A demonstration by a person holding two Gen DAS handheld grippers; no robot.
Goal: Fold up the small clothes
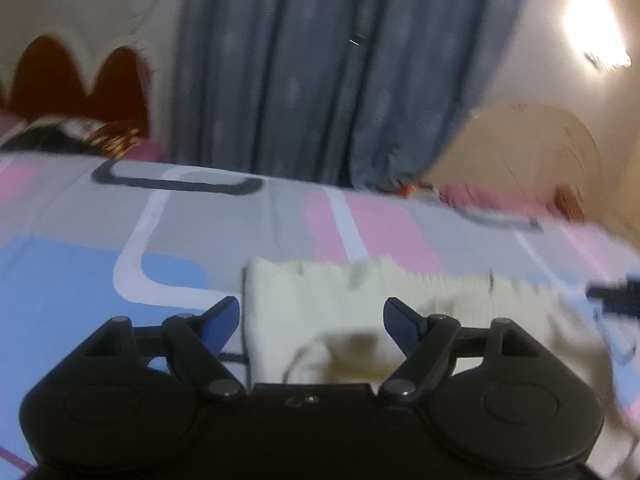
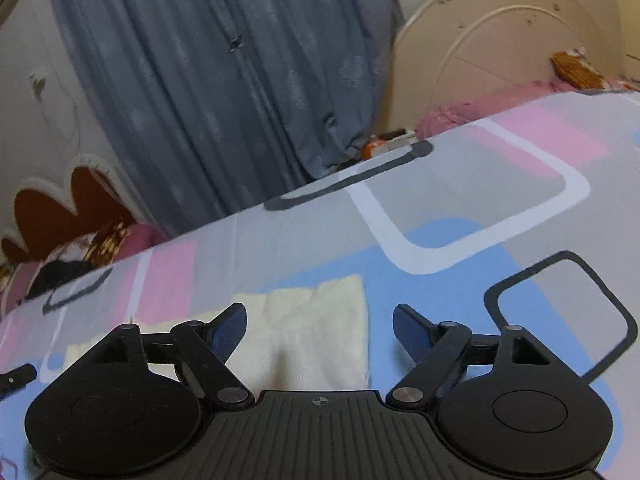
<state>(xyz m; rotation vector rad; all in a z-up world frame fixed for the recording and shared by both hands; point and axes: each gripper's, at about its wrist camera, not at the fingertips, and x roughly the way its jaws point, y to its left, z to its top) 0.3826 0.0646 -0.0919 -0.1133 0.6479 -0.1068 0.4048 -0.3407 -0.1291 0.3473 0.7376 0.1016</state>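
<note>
My left gripper [image 1: 312, 322] had its jaws standing well apart, clamped on nothing, with the cream knit garment [image 1: 360, 304] lying on the bed between and beyond its blue-padded fingers [image 1: 222, 320]. My right gripper [image 2: 320, 330] stood equally wide, the same cream garment [image 2: 320, 320] flat beneath it and untouched by the pads. Around it I saw the bedsheet [image 2: 440, 184], patterned in pink, blue and grey blocks. Beyond hung a grey-blue curtain [image 1: 304, 72] and a cream headboard [image 2: 500, 40]. I could read no writing or labels anywhere.
</note>
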